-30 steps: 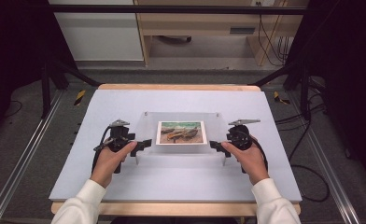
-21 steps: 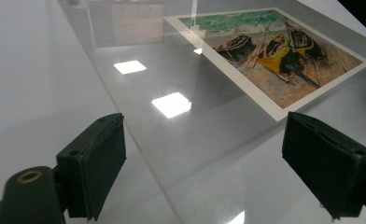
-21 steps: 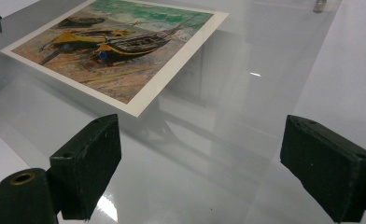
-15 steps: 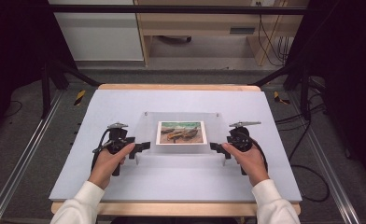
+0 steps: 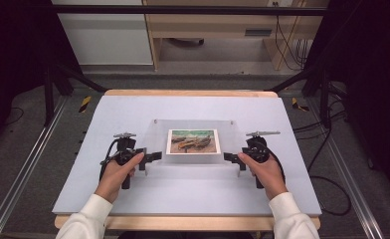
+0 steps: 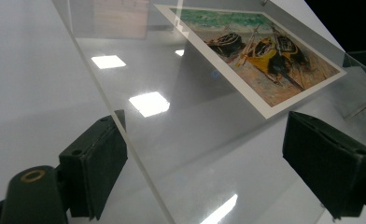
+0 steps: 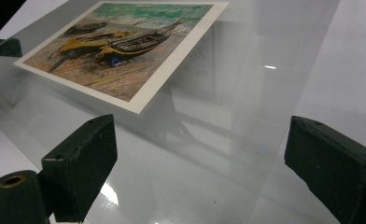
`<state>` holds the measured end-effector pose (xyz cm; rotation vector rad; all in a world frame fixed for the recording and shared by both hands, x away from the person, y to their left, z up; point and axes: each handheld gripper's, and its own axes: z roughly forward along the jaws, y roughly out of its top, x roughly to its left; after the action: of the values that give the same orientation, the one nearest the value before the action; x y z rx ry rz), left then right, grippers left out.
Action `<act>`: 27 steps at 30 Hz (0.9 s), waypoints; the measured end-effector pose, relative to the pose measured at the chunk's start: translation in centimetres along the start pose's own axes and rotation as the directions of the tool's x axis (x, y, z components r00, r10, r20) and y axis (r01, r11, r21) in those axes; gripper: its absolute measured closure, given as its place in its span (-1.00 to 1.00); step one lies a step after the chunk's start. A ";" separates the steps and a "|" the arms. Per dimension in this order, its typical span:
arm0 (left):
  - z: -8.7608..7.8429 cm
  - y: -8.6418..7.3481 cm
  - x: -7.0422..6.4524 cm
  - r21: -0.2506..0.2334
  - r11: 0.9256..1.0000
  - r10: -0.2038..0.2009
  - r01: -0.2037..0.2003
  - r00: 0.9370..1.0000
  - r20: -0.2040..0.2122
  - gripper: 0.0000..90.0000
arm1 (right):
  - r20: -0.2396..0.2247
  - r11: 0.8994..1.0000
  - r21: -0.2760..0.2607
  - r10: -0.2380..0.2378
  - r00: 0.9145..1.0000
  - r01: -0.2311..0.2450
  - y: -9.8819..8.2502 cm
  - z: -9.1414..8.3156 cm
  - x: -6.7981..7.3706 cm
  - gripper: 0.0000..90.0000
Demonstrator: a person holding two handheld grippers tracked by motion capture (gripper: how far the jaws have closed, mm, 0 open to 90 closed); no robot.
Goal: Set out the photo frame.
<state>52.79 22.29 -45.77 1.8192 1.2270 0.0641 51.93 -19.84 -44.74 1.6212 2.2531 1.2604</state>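
Note:
A clear acrylic sheet (image 5: 193,168) lies in the middle of the white table (image 5: 133,109), with a printed picture of boats (image 5: 193,141) on its far half. My left gripper (image 5: 155,158) is at the sheet's left edge and my right gripper (image 5: 229,158) at its right edge. In the left gripper view my left gripper (image 6: 209,126) is open, with the sheet's edge (image 6: 125,140) running between the jaws and the picture (image 6: 260,56) beyond them. In the right gripper view my right gripper (image 7: 202,126) is open over the sheet (image 7: 209,154), short of the picture (image 7: 125,51). Neither gripper holds anything.
Two small metal studs (image 5: 155,120) (image 5: 231,120) sit at the sheet's far corners. A wooden strip (image 5: 188,93) borders the table's far edge. Dark stands and cables (image 5: 327,149) are on the floor at both sides.
Both hands have drifted slightly toward the near edge of the table. The jaws remain open, and the sheet and picture have not moved.

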 end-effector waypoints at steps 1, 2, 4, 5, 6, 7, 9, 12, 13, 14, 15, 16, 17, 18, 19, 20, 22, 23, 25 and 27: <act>0.0 0.0 0.0 0.000 1.000 0.000 0.000 1.000 0.000 -0.70 | 0.000 1.000 0.000 0.000 1.000 0.000 0.0 0.0 0.0 -0.79; 0.1 0.0 0.0 -0.001 1.000 -0.003 0.003 1.000 0.002 -0.70 | -0.006 1.000 0.002 0.009 1.000 -0.009 0.0 0.1 -0.1 -0.79; 0.1 0.1 0.0 0.005 1.000 0.001 -0.001 1.000 -0.001 -0.71 | -0.009 1.000 0.005 0.020 1.000 -0.020 0.0 0.1 -0.1 -0.80; 0.1 0.1 0.0 0.005 1.000 0.001 -0.001 1.000 -0.001 -0.71 | -0.009 1.000 0.005 0.020 1.000 -0.020 0.0 0.1 -0.1 -0.80; 0.1 0.1 0.0 0.006 1.000 0.002 -0.002 1.000 -0.001 -0.71 | -0.011 1.000 0.007 0.023 1.000 -0.023 0.0 0.1 -0.1 -0.80; 0.1 0.1 0.0 0.007 1.000 0.002 -0.002 1.000 -0.002 -0.71 | -0.034 0.999 0.019 0.035 0.999 -0.034 0.0 0.3 -0.1 -0.81; 0.1 0.2 0.0 0.009 1.000 0.005 -0.005 1.000 -0.002 -0.71 | -0.026 0.999 0.021 0.032 0.999 -0.031 0.0 0.2 0.0 -0.80; 0.1 0.2 0.0 0.012 1.000 0.004 -0.004 1.000 -0.001 -0.71 | -0.020 0.999 0.015 0.036 0.999 -0.035 0.0 0.3 0.0 -0.80; 0.1 0.2 0.0 0.014 1.000 0.008 -0.008 1.000 -0.003 -0.71 | -0.015 0.999 0.010 0.037 0.999 -0.037 0.0 0.3 0.0 -0.79; 0.1 0.3 0.0 0.015 1.000 0.009 -0.009 1.000 -0.003 -0.71 | -0.013 0.999 0.008 0.037 0.999 -0.037 0.0 0.3 0.0 -0.79; 0.1 0.3 0.0 0.015 1.000 0.009 -0.009 1.000 -0.003 -0.71 | -0.013 0.999 0.008 0.037 0.999 -0.037 0.0 0.3 0.0 -0.79; 0.1 0.3 0.0 0.019 1.000 0.010 -0.010 1.000 -0.004 -0.71 | -0.013 0.999 0.007 0.040 0.999 -0.040 0.0 0.3 0.1 -0.79; 0.1 0.3 0.0 0.019 1.000 0.009 -0.009 1.000 -0.004 -0.70 | -0.011 0.999 0.005 0.039 0.999 -0.039 -0.1 0.3 0.1 -0.78; 0.0 0.3 0.0 0.021 1.000 0.008 -0.007 1.000 -0.005 -0.70 | -0.011 0.999 0.005 0.039 0.999 -0.039 -0.1 0.3 0.1 -0.78; 0.0 0.4 0.0 0.027 1.000 0.008 -0.008 1.000 -0.007 -0.69 | -0.010 0.999 0.006 0.037 0.999 -0.037 -0.1 0.3 0.1 -0.77; 0.0 0.4 0.0 0.027 1.000 0.008 -0.008 1.000 -0.007 -0.69 | -0.010 0.999 0.006 0.037 0.999 -0.037 -0.1 0.3 0.1 -0.77; 0.0 0.4 0.0 0.027 1.000 0.010 -0.009 1.000 -0.008 -0.69 | -0.009 0.999 0.005 0.037 0.999 -0.037 -0.1 0.2 0.1 -0.75; 0.0 0.3 0.0 0.023 1.000 0.005 -0.005 1.000 -0.007 -0.68 | -0.012 0.999 0.006 0.038 0.999 -0.038 -0.1 0.1 0.0 -0.72; -0.1 0.3 0.0 0.023 1.000 0.006 -0.006 1.000 -0.006 -0.66 | -0.014 0.999 0.005 0.038 0.999 -0.038 -0.1 0.0 0.0 -0.70; -0.1 0.3 0.0 0.026 1.000 0.010 -0.010 1.000 -0.006 -0.66 | -0.013 0.999 0.005 0.035 0.999 -0.035 -0.1 0.0 0.0 -0.70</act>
<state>52.97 22.33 -45.49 1.8490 1.2281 0.0604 51.85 -19.87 -44.82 1.6664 2.2470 1.2782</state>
